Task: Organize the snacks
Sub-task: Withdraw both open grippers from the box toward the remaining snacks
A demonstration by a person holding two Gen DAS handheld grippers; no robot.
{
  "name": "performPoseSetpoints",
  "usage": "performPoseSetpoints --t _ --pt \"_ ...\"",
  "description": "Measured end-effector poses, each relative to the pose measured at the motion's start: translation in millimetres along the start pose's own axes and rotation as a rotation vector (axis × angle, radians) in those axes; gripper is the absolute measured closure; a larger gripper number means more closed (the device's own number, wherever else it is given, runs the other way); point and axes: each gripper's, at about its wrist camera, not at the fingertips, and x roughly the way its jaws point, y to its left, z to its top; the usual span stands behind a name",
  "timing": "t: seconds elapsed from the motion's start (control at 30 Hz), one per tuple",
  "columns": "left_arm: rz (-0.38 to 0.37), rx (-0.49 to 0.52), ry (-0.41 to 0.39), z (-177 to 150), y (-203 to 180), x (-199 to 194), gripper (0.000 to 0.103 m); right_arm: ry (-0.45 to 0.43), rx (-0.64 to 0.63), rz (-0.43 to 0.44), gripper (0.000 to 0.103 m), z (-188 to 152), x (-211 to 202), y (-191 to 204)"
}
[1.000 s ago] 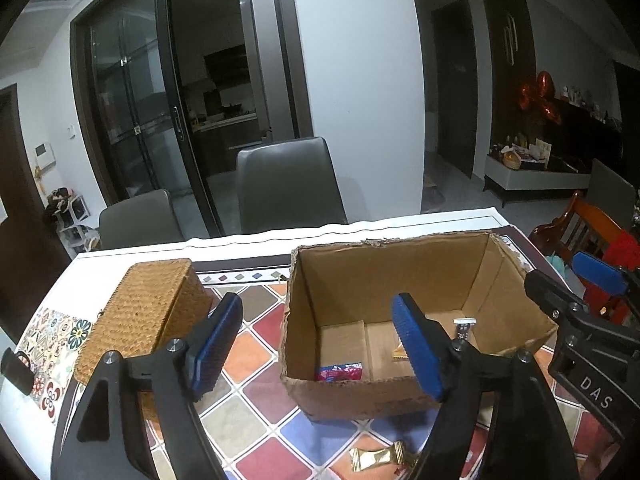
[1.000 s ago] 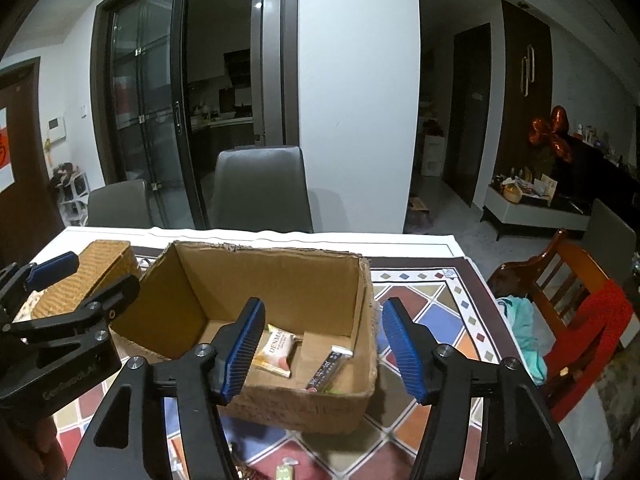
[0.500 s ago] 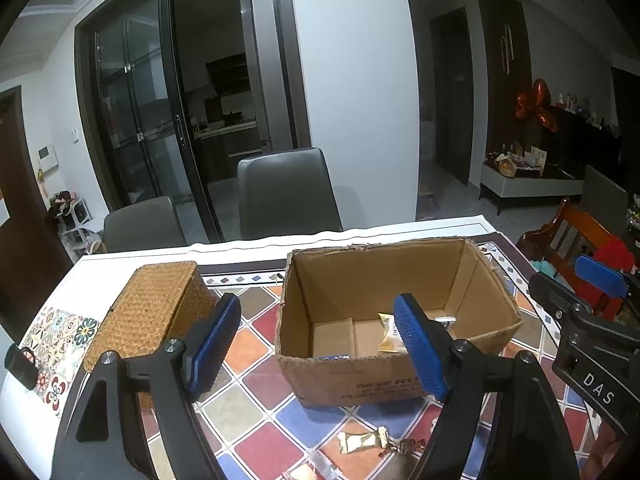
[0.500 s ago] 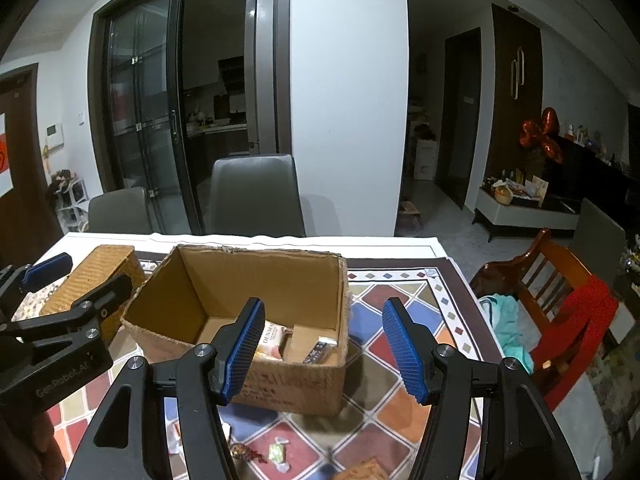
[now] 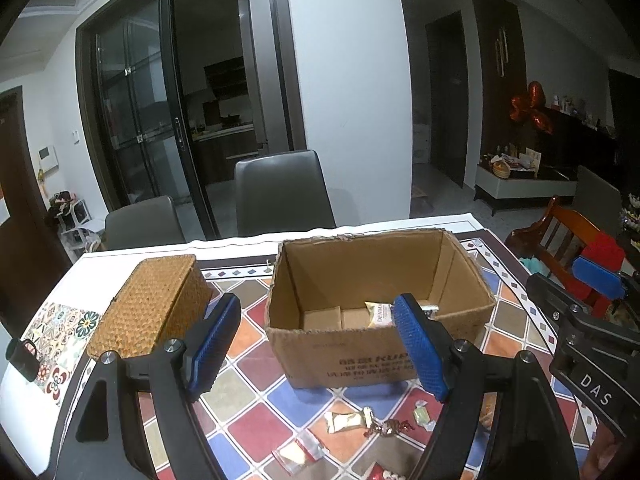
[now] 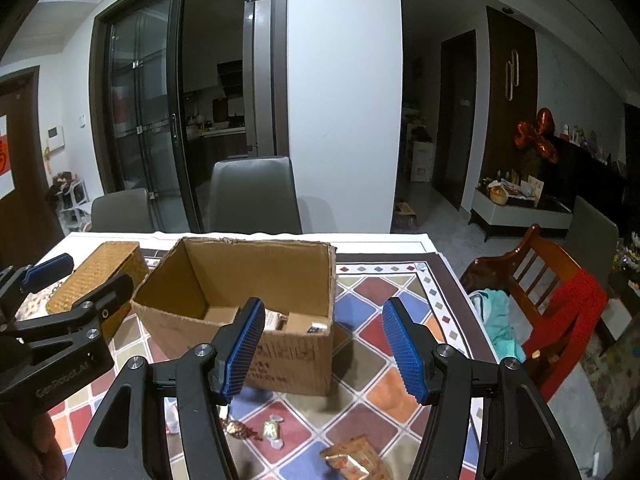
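Note:
An open cardboard box [image 5: 360,352] stands on the patterned tablecloth with a few snack packets [image 5: 379,314] inside; it also shows in the right wrist view [image 6: 288,364]. Loose wrapped snacks lie in front of it: a gold packet [image 5: 347,420], a small candy [image 5: 422,416], a clear packet [image 5: 298,456], a green candy [image 6: 271,429] and an orange packet [image 6: 352,460]. My left gripper [image 5: 320,350] is open and empty, held above the table before the box. My right gripper [image 6: 324,352] is open and empty, beside the box's right front corner.
A woven wicker box [image 5: 152,308] with its lid on stands left of the cardboard box. Grey chairs [image 5: 282,194] stand behind the table. A wooden chair [image 6: 548,280] with red cloth is at the right. A small black object [image 5: 22,356] lies at the table's left edge.
Both grippers have drawn back from over the box toward the table's near side. The box looks smaller and the loose snacks in front of it have come into view.

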Motion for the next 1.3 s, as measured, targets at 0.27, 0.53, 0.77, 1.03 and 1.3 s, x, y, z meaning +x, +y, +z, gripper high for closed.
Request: performPoseSetpoints --t 0.27,0.53,0.77,1.03,1.3 --pt "0.0 0.004 0.002 -9 -9 -14 0.02 -0.001 0.005 -0.002 0.031 -13 -13 -6" --pt "0.006 0.009 -0.001 -19 -15 -27 0.016 0.008 0.01 -0.003 0.03 -25 -23 -13" --pt "0.001 0.002 0.013 -28 -20 -31 0.016 0.017 -0.001 -0.004 0.03 -36 -27 -18" --pt "-0.009 0.005 0.043 -46 -29 -26 0.016 0.054 -0.005 -0.006 0.03 -52 -21 -26" --pt "-0.019 -0.004 0.081 -71 -32 -16 0.015 0.105 -0.014 -0.001 0.03 -76 -10 -29"
